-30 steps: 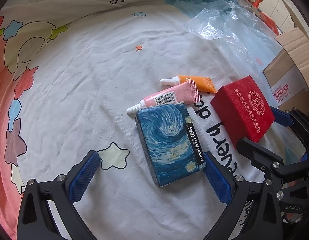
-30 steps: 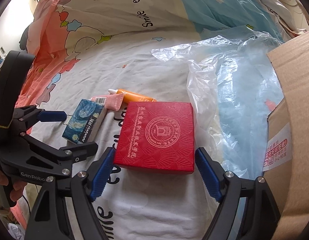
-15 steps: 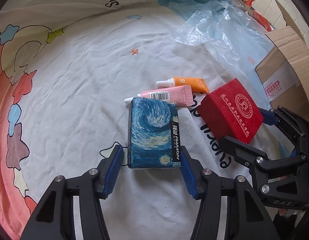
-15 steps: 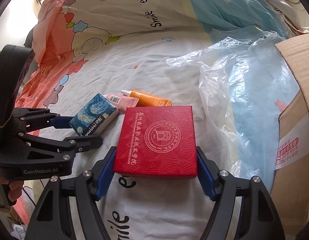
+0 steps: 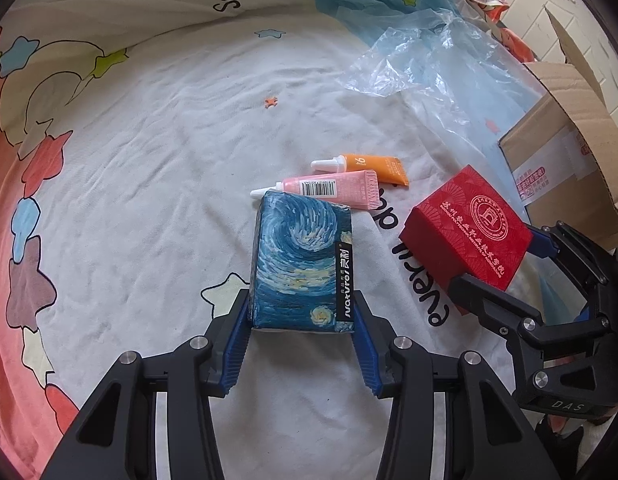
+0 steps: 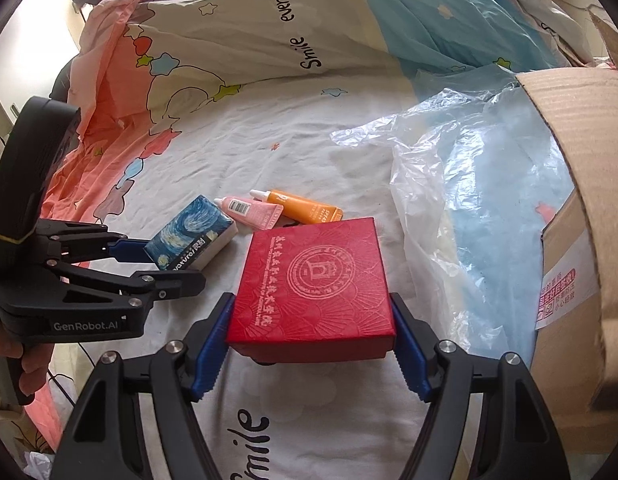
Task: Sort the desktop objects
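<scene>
Nearest the left wrist camera, left gripper [image 5: 303, 338], blue pads pressed to both sides of the starry-painting box [image 5: 303, 264], near end clamped, underside hidden. Just right of it, right gripper [image 6: 311, 344], jaws closed on the near edge of the red box [image 6: 315, 284], base out of sight; whether either box was clear of the bedsheet [image 5: 149, 184] could not be told. Beyond the painted box, touching its far edge, pink tube [image 5: 329, 190] with barcode, cap partly hidden behind the box. Just behind, orange tube [image 5: 369, 168], print too small to read. Farther right, crumpled clear plastic bag [image 6: 477, 184], and cardboard box [image 6: 581, 240] cut off by the frame edge.
</scene>
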Available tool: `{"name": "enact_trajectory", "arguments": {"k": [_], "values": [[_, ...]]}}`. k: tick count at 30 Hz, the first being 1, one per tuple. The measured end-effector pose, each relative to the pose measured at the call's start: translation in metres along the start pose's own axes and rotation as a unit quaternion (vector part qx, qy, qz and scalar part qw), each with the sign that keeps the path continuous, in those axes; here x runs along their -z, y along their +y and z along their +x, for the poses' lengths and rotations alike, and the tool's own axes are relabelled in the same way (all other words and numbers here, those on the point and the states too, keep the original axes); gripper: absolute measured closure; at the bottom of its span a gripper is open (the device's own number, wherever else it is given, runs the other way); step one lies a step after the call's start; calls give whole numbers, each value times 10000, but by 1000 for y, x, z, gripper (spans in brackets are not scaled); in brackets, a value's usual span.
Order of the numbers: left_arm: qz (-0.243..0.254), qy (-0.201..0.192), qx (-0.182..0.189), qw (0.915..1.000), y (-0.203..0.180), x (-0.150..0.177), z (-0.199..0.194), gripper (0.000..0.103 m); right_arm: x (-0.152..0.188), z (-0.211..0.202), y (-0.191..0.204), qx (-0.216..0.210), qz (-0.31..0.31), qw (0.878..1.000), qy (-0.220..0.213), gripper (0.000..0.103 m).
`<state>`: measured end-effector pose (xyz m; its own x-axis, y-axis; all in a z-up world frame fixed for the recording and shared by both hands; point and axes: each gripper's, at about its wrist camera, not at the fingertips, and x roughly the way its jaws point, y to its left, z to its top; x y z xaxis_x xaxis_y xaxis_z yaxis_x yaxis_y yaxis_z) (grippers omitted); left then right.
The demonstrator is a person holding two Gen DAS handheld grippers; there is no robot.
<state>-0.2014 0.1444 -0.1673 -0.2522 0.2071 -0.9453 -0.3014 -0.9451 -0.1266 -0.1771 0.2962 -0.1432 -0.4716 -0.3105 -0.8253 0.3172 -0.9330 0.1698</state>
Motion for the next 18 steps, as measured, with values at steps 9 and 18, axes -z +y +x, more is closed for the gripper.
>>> {"name": "enact_trajectory", "arguments": {"k": [9,18], "values": [[16,-4,-36,10000,-1,5,-13,55,2,-20,13,-71,-13,9999,-88,34],[111,-88,57,9999,-15,7,-41,55,5,-56,18,-69,114,9995,-274,34]]}}
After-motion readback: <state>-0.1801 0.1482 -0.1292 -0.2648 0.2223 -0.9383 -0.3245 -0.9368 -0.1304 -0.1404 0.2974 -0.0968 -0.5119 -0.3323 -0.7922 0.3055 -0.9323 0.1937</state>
